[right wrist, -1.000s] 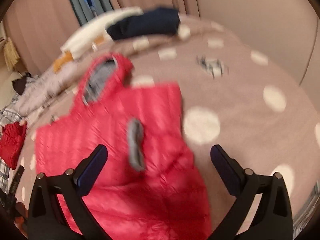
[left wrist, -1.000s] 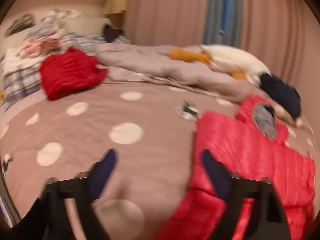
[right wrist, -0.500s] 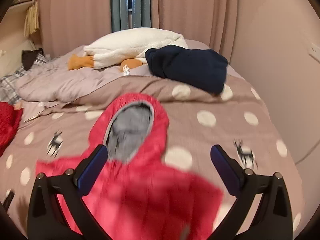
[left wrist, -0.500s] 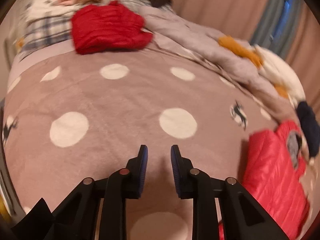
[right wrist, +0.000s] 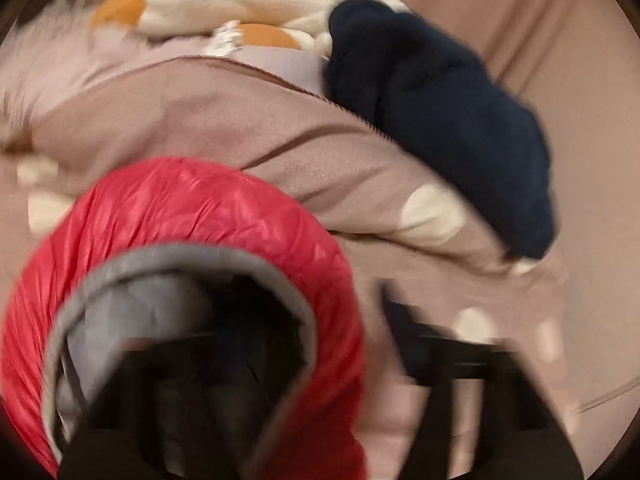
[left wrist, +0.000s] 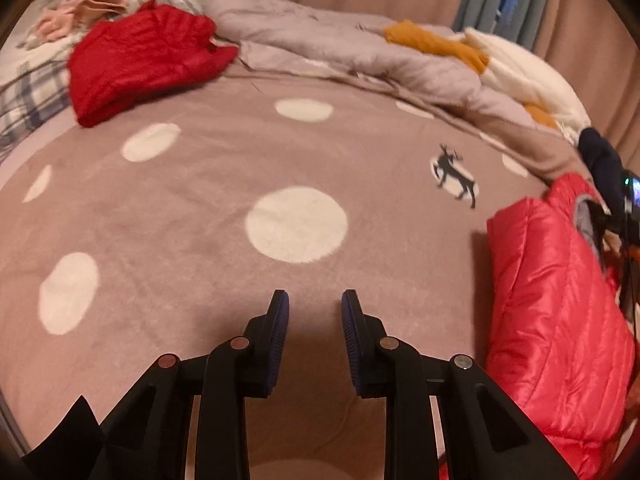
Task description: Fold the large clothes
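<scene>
Two hand-held grippers, one bed, several garments.

1. Left gripper (left wrist: 314,304): jaws narrow, with a slim gap and nothing between them. It hovers over a bare part of the dotted brown blanket (left wrist: 200,220) toward the bed's near edge.
2. Right gripper (right wrist: 320,312): heavily smeared in its own view. Its jaws are closing astride the hood's grey rim, one finger inside the hood and the other outside; they appear to pinch the rim, though blur hides the pads. The left view shows only a dark sliver of it at the frame's right border.
3. Pink-red hooded puffer jacket (left wrist: 552,300) (right wrist: 192,208): the task's thing, lying on the blanket along the bed's right edge with its hood toward the far side. Its lower part is cut off by the frame, and the sleeves cannot be made out.
4. Dark red padded garment (left wrist: 140,60): bunched at the far left of the bed, well apart from item 3.
5. Grey quilt (left wrist: 340,48): rumpled along the far edge.
6. Cream plush toy (left wrist: 528,76): has orange parts and lies on the quilt at the far right; its shape is unclear.
7. Navy garment (right wrist: 440,112): lies just beside the plush, beyond the hood.
8. Plaid sheet (left wrist: 28,96) and pink clothes (left wrist: 88,8): far left corner, partly cropped.
9. Reindeer motif (left wrist: 454,176): printed on the blanket, between the left gripper and the quilt.
</scene>
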